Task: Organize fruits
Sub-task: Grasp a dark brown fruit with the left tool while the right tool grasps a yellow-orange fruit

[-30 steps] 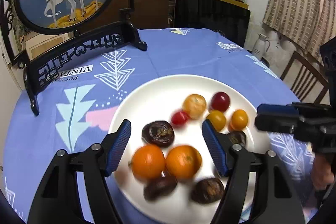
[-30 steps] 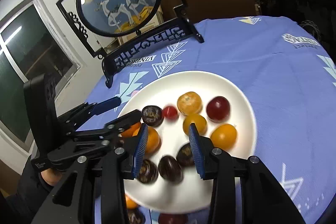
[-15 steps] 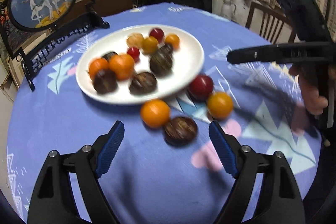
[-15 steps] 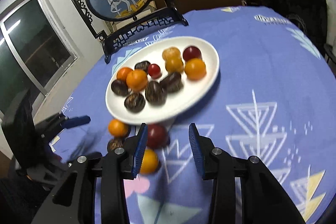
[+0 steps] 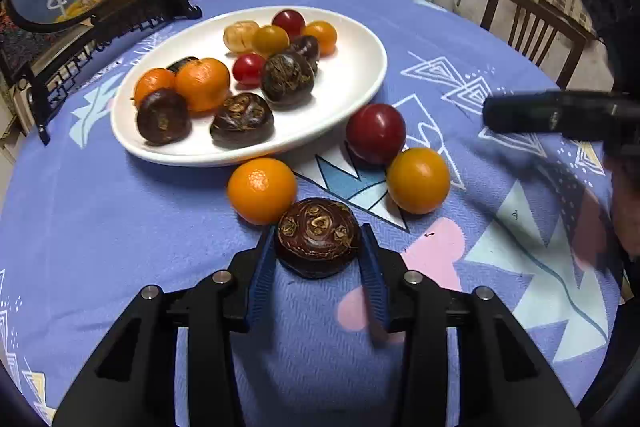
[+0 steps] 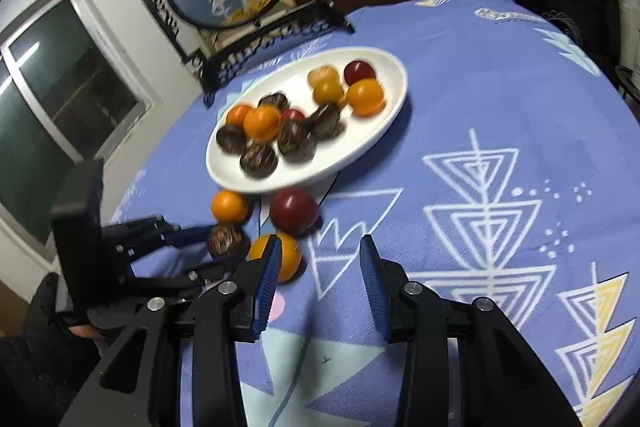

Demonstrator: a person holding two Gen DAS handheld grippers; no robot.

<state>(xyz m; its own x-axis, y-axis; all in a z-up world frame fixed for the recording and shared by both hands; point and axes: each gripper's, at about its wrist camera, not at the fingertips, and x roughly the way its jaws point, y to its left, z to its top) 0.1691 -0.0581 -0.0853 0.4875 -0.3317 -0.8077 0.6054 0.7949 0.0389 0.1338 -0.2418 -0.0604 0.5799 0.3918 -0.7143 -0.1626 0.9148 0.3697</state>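
Dark chestnut [image 5: 317,237] sitting on cloth between blue pads; orange [image 5: 262,190], plum [image 5: 375,133], yellow fruit [image 5: 418,180] lying beside heaped plate [image 5: 352,95]

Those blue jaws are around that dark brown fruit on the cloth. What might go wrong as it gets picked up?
1. The left gripper jaws are closing low on the rounded dark brown fruit, so it might squirt out forward.
2. The orange fruit sits right against it and could roll off when nudged.
3. The white plate is already crowded, so a fruit dropped there may knock others loose.
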